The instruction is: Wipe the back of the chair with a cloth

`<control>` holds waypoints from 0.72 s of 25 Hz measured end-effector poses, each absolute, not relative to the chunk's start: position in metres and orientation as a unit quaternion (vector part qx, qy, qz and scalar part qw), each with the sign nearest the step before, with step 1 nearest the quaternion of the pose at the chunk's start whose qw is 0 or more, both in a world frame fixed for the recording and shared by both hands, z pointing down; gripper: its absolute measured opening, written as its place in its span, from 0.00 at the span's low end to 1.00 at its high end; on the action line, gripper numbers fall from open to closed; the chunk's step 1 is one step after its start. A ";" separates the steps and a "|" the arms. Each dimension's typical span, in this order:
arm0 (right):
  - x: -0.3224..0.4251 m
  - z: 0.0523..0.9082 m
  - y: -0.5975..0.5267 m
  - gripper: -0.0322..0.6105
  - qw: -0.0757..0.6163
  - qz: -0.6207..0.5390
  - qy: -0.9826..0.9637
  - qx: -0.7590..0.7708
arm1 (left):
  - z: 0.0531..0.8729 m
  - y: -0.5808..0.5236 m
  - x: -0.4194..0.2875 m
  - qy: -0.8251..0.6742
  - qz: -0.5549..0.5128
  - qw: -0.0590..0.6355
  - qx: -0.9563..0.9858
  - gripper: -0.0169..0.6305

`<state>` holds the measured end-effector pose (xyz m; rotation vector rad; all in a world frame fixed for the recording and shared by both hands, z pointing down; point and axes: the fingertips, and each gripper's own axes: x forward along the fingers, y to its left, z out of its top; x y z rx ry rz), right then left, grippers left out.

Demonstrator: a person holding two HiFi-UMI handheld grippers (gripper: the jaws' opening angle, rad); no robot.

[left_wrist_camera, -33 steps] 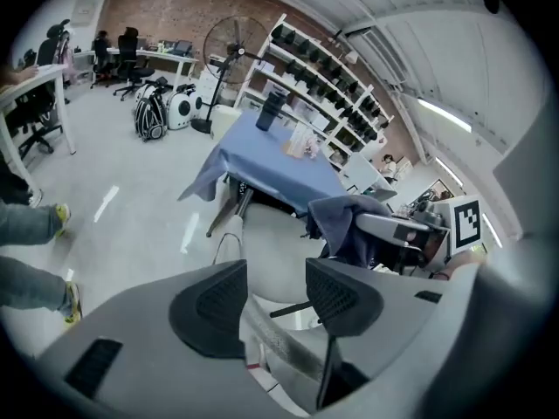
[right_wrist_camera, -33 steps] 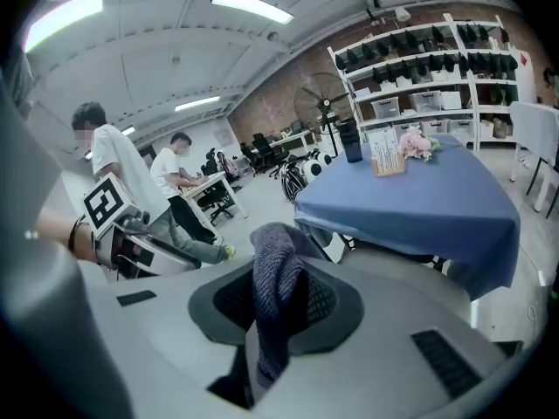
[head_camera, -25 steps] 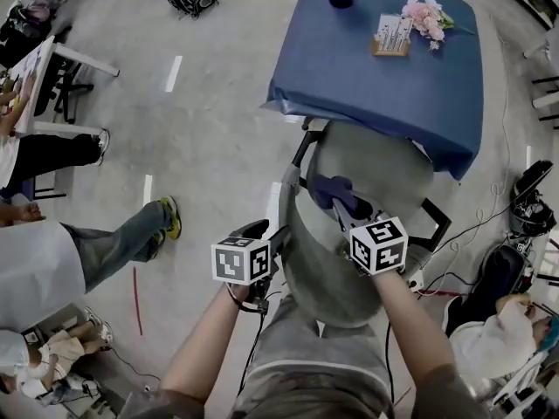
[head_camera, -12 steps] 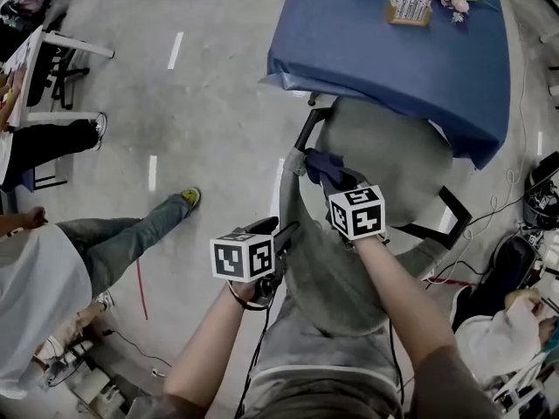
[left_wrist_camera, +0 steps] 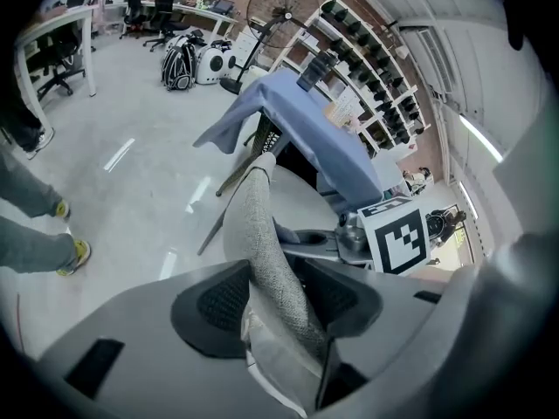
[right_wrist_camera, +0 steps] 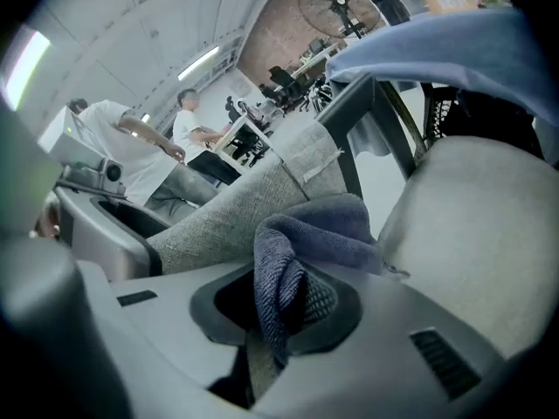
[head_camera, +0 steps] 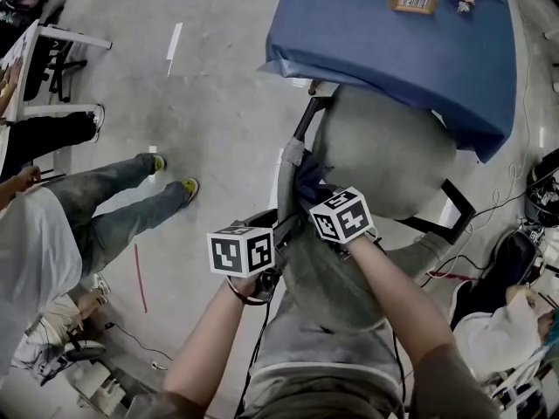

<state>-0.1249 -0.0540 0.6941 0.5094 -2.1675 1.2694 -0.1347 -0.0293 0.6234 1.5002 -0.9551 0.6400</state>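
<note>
The dark blue cloth (right_wrist_camera: 306,234) is bunched against the seat-facing side of the grey fabric chair back (left_wrist_camera: 262,225), pinched tight between the jaws of the right gripper (right_wrist_camera: 284,299), which tilts forward and down on a forearm reaching over the back's top edge. The left gripper (left_wrist_camera: 271,299) points steeply down beside it; its jaws have just been closing and now clamp the back's edge from both sides. Both forearms stretch forward, the grippers close together.

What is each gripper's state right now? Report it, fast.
Left gripper: jaws have just been closing, now clamped on the edge of the chair back.
Right gripper: closed on the blue cloth.
</note>
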 end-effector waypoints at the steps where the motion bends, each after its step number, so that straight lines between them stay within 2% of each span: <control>1: -0.124 0.694 -0.047 0.16 0.286 0.484 -0.808 0.177 | 0.623 -0.029 -0.135 -0.409 0.275 0.586 0.643 0.36; 5: -0.106 0.695 -0.001 0.16 0.334 0.493 -0.799 0.083 | 0.624 -0.030 -0.134 -0.408 0.274 0.587 0.643 0.36; 9: -0.061 0.697 0.056 0.16 0.418 0.479 -0.772 -0.005 | 0.626 -0.030 -0.134 -0.412 0.276 0.585 0.642 0.35; 13: -0.003 0.697 0.094 0.16 0.510 0.423 -0.748 -0.035 | 0.626 -0.030 -0.133 -0.414 0.276 0.582 0.643 0.34; 18: 0.067 0.689 0.114 0.16 0.574 0.415 -0.704 -0.052 | 0.625 -0.033 -0.133 -0.415 0.277 0.583 0.642 0.33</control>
